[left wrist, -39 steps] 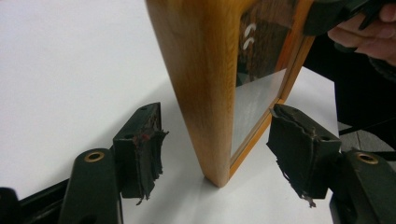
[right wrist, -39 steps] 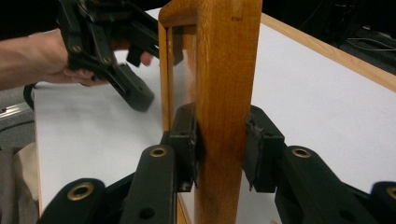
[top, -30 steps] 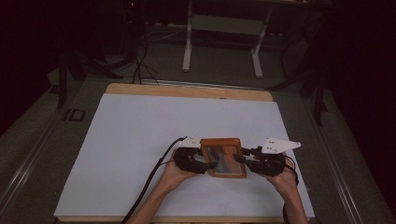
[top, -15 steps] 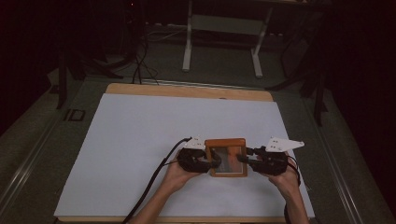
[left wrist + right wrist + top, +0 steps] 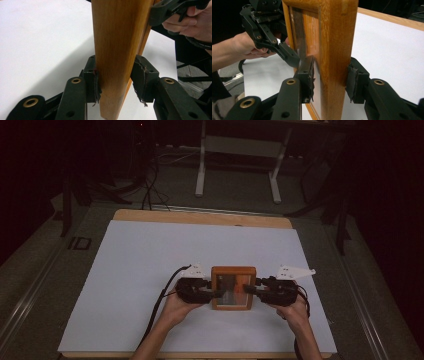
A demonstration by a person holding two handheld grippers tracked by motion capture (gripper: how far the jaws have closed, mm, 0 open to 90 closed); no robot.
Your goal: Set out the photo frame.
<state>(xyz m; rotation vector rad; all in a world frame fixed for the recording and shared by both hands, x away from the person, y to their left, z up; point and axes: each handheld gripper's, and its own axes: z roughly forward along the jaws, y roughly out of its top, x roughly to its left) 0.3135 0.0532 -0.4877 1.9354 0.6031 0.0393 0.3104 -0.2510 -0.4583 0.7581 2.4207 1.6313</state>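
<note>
- A white-covered counter [image 5: 150, 270] fills the middle of the high view.
- A wooden picture frame [image 5: 233, 287] sits near the counter's near edge, right of centre.
- The left claw [image 5: 212, 292], having just been closing, clenches the frame's left side.
- The right claw [image 5: 250, 290], just opening slightly, brackets the right side; whether it grips, I cannot tell.

The high view looks forward and down from above the person's side onto the white-covered table [image 5: 150, 270], fairly far off. The left gripper view sits close behind its own black jaws, facing the edge of the orange-brown wooden picture frame [image 5: 117, 50]. The right gripper view looks from the opposite side, equally near. All three share that frame [image 5: 233, 288] [image 5: 332, 50]
</note>
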